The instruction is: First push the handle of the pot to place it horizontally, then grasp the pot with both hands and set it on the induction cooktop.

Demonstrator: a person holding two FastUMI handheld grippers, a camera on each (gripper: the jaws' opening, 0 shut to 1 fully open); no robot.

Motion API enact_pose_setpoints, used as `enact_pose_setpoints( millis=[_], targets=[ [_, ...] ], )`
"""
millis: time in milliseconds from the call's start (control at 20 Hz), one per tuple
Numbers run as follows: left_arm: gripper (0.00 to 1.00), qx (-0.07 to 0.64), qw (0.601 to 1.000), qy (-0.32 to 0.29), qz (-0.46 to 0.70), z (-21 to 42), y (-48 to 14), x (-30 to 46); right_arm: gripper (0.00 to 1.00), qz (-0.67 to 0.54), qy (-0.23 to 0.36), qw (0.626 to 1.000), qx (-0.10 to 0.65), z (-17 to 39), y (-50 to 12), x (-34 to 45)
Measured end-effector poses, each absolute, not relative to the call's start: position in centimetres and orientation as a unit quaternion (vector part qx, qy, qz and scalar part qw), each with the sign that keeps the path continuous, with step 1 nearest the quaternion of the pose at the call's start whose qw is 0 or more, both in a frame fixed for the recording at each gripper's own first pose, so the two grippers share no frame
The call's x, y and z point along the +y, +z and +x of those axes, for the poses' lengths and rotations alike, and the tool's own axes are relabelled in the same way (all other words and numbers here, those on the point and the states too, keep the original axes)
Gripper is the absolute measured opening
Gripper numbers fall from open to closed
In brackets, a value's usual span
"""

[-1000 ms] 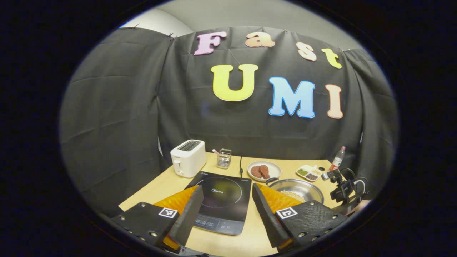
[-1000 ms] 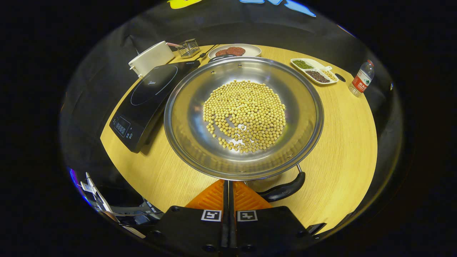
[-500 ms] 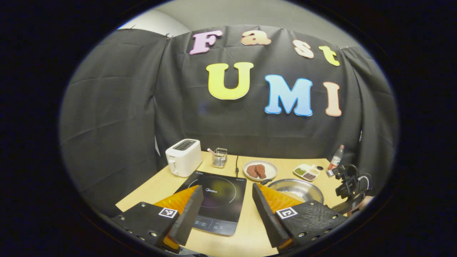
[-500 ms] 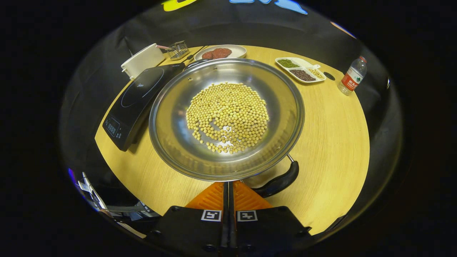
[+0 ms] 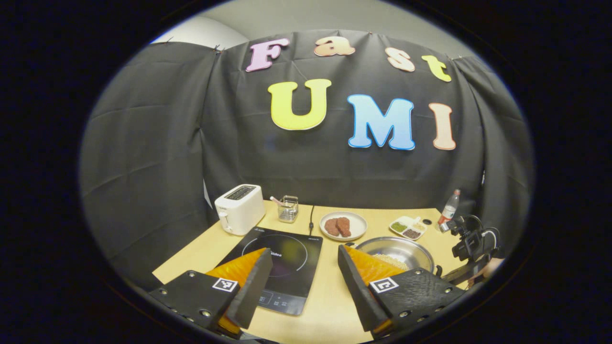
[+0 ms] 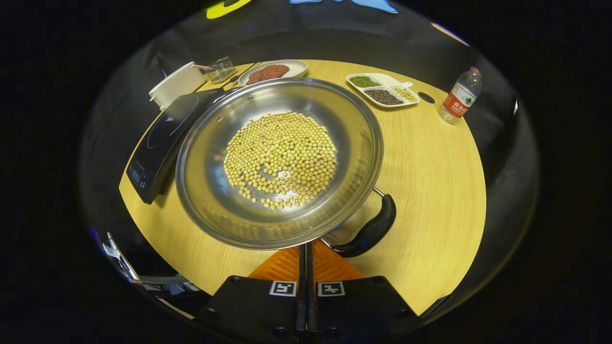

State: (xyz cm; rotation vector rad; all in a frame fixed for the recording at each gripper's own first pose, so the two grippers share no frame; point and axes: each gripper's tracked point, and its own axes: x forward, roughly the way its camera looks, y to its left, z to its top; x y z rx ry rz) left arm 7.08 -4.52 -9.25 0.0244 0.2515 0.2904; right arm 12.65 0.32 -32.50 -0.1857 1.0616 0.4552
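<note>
While the right gripper (image 6: 306,251) is being held low at the near edge of a round wooden table (image 6: 440,167), its jaws are being kept pressed together with nothing between them, their tips lying just under the near rim of the pot (image 6: 279,160). The pot, a wide shallow steel pan, is sitting on the table just to the right of the induction cooktop (image 6: 165,136), its rim overlapping the cooktop's edge in the right gripper view. A layer of pale yellow beans (image 6: 281,157) is lying in its middle. The pot's black handle (image 6: 368,231) is jutting from the near right of the rim, curving back toward the gripper and close beside the gripper's tips.

In the left gripper view, the left gripper (image 5: 301,282) is being held above the table's near side with its jaws spread wide and empty, the cooktop (image 5: 279,260) lying between and beyond them and the pot (image 5: 397,251) showing behind the right-hand finger.

At the back of the table are being seen a white toaster (image 5: 239,215), a small wire holder (image 5: 288,209), a plate of brown patties (image 5: 342,224), a divided dish of grains (image 6: 382,90) and a water bottle (image 6: 460,95).
</note>
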Motion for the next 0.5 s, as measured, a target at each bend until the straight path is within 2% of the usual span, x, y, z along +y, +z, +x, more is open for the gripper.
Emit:
enact_pose_setpoints(
  millis=[100,350,400,500],
  targets=[
    [0.82,0.131,0.981,0.146,0.01,7.0,-9.7,-5.3,0.02,-0.088,0.212,0.834,0.501,13.5,-32.5,-0.3],
    [0.84,0.149,0.977,0.154,0.009,7.1,-11.4,-7.6,0.02,-0.076,0.206,0.837,0.502,15.5,-32.9,-2.3],
    [0.82,0.151,0.976,0.159,0.009,7.1,-11.5,-7.9,0.02,-0.068,0.202,0.838,0.503,16.1,-32.9,-2.9],
    [0.84,0.156,0.973,0.168,0.007,7.2,-11.9,-8.5,0.02,-0.054,0.199,0.838,0.506,17.1,-33.0,-3.8]
  ],
)
